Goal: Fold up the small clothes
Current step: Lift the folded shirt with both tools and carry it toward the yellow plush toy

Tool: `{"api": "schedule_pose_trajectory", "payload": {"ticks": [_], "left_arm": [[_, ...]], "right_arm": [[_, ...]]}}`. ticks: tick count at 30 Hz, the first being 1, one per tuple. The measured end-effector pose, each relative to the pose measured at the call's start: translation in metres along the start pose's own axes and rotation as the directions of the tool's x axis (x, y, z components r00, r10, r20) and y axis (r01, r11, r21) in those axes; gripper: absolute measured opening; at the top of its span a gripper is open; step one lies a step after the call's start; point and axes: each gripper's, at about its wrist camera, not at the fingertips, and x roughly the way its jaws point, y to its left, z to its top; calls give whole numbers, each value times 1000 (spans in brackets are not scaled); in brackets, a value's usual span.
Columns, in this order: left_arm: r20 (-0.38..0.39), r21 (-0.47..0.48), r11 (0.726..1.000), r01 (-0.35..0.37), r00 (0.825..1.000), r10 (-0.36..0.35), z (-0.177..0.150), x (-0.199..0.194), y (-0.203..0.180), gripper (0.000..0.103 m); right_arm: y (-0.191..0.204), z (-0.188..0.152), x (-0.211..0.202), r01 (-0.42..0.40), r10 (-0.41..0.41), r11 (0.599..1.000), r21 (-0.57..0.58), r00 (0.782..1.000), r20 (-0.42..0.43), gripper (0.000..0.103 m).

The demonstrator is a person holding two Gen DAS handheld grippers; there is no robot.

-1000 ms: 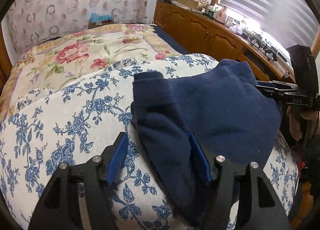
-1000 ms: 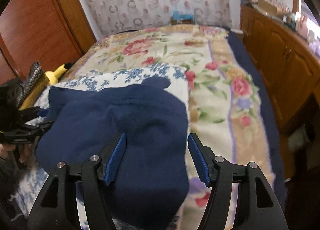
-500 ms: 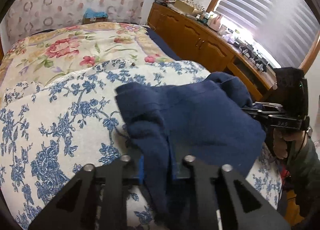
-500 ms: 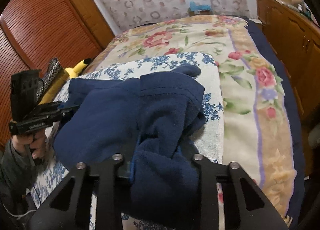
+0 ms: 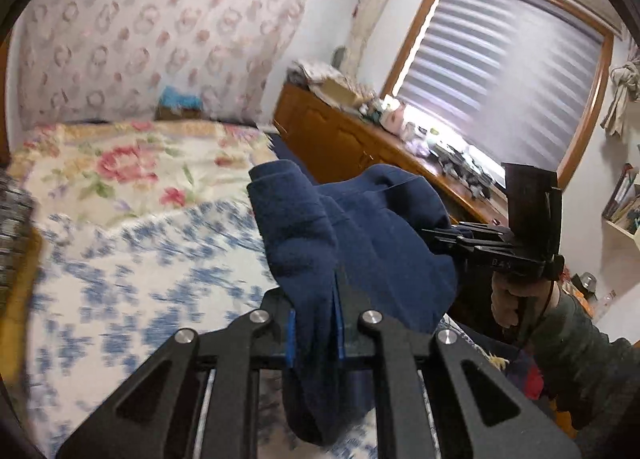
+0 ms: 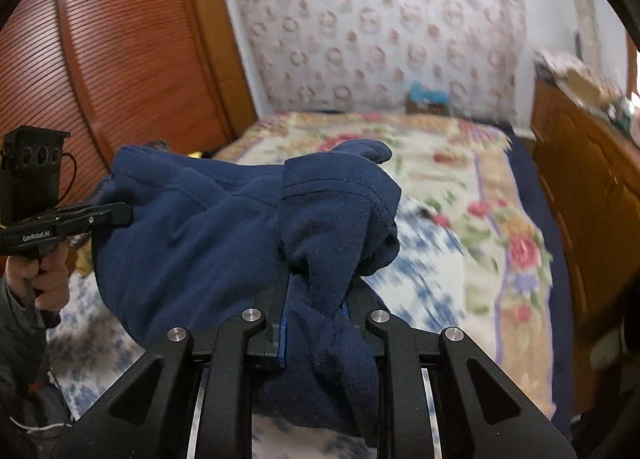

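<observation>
A dark navy fleece garment [image 5: 360,227] hangs lifted above the bed, stretched between both grippers. In the left wrist view my left gripper [image 5: 316,319] is shut on one bunched edge, which droops below the blue pads [image 5: 291,335]. Across the cloth my right gripper [image 5: 430,237] pinches the other edge, held by a hand [image 5: 516,299]. In the right wrist view the right gripper [image 6: 314,311] has its jaws closing on a twisted fold of the garment [image 6: 200,243], pads pressing the cloth. The left gripper [image 6: 120,215] grips the far left edge.
Below lies a white cover with blue flowers [image 5: 140,259] over a floral blanket [image 5: 120,163]. A wooden cabinet [image 5: 340,139] with clutter runs under the window on one side. A louvred wooden wardrobe [image 6: 100,59] stands on the other.
Both grippers went from open around the garment's edges to shut on them. They then lifted the garment off the bed, and both views tilted up toward the walls.
</observation>
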Motion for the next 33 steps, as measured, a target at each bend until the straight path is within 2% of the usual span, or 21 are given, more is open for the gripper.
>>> {"api": "schedule_pose_trajectory", "payload": {"ticks": [5, 9, 12, 18, 21, 26, 29, 31, 33], "left_arm": [[76, -12, 994, -109, 991, 109, -2, -67, 35, 11], [128, -64, 977, -203, 969, 210, -7, -123, 78, 11], [169, -125, 954, -272, 942, 290, -16, -168, 115, 11], [212, -235, 900, -367, 884, 416, -38, -222, 181, 11], [210, -293, 874, -387, 866, 454, -56, -236, 211, 11], [143, -357, 837, -415, 861, 488, -81, -225, 253, 11], [98, -360, 818, -448, 854, 511, -91, -211, 265, 11], [78, -350, 811, -470, 848, 525, -95, -206, 267, 12], [62, -338, 803, -490, 840, 539, -101, -203, 265, 13]], "right_arm": [[59, 38, 29, -82, 84, 992, -101, 996, 20, 17], [116, 74, 72, -171, 175, 970, -173, 984, 13, 17], [166, 104, 109, -239, 245, 943, -232, 969, -3, 17], [258, 150, 178, -333, 335, 884, -327, 941, -54, 17], [292, 164, 216, -374, 361, 861, -345, 927, -104, 17], [331, 170, 280, -386, 338, 835, -392, 922, -190, 17], [337, 159, 319, -386, 307, 830, -403, 919, -248, 17], [333, 153, 328, -393, 309, 829, -399, 915, -258, 18], [326, 151, 330, -382, 306, 835, -397, 921, -242, 26]]}}
